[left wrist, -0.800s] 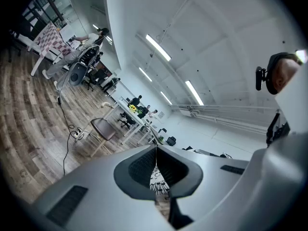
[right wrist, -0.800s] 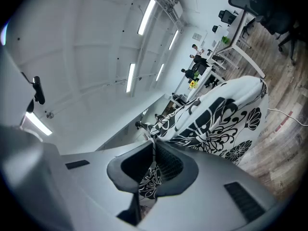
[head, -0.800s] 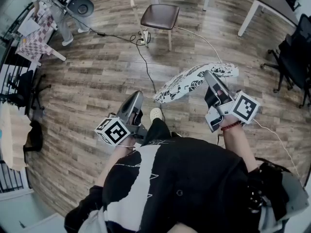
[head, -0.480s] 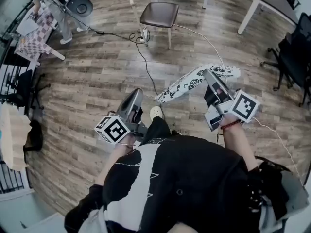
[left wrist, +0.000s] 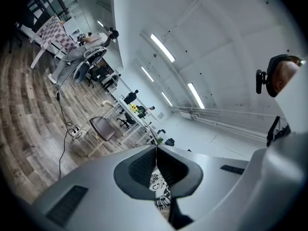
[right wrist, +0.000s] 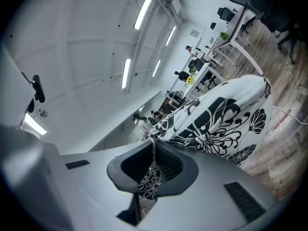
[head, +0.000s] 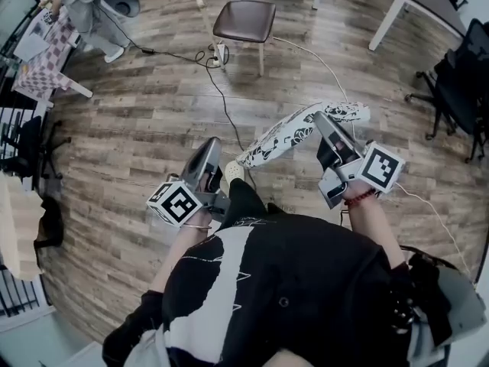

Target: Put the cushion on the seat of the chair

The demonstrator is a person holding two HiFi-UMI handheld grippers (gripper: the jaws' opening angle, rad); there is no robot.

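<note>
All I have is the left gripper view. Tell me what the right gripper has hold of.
Observer: The right gripper is shut on an edge of the black-and-white flowered cushion.
Operator: Describe how the cushion hangs.
Observer: In the head view it droops from that gripper down toward the left gripper. Its loose end is beside the person's shoe.
Operator: Give me its place against the chair.
Observer: The cushion is well short of the chair, which stands ahead of the person across the wooden floor.
</note>
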